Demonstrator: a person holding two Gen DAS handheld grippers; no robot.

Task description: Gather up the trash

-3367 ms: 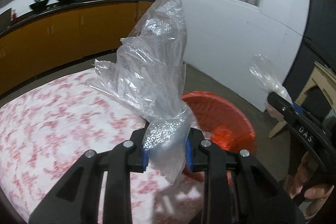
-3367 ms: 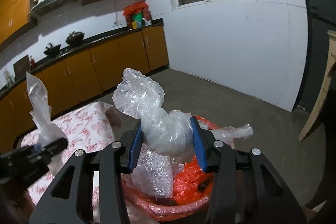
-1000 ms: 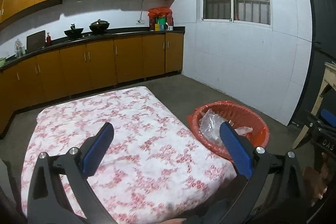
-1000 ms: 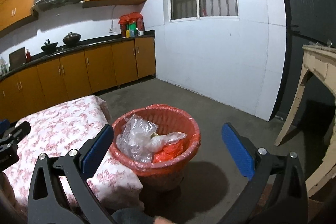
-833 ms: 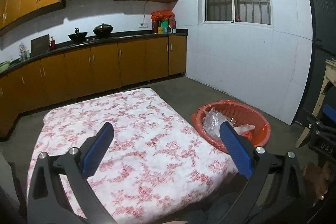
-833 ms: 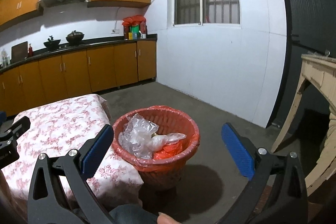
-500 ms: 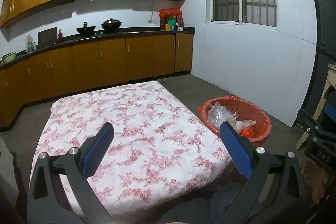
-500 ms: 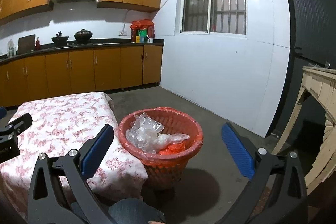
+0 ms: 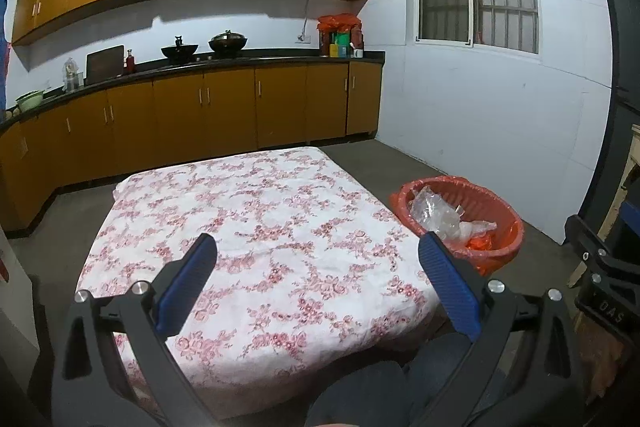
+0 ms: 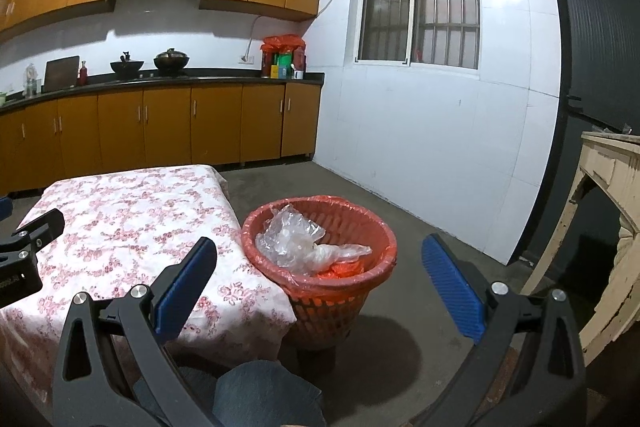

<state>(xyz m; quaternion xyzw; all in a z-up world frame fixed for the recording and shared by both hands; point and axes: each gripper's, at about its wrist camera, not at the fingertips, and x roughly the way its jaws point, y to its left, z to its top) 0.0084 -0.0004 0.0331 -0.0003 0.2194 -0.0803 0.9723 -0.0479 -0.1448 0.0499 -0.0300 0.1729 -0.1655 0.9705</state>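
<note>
- Left wrist view: the left hand-held gripper (image 9: 316,259) is spread wide with nothing between its blue pads (image 9: 188,287), sitting above a counter (image 9: 260,227) covered in a red-and-white floral cloth. Off the counter's right edge there's an orange trash basket (image 9: 504,223) with a red liner, and the clear plastic bags (image 9: 436,211) are lying inside it. The other black gripper body pokes in at the far right. Wooden cabinets (image 9: 200,115) run along the back wall.
- Right wrist view: the right hand-held gripper (image 10: 320,267) is also wide apart and empty. The trash basket (image 10: 332,303) stands on the floor, right up against the counter's corner (image 10: 240,291), crumpled clear plastic bags (image 10: 296,239) on top of something red inside. A denim-covered knee (image 10: 264,395) shows at the bottom, and a pale wooden table (image 10: 608,195) is at the right.
</note>
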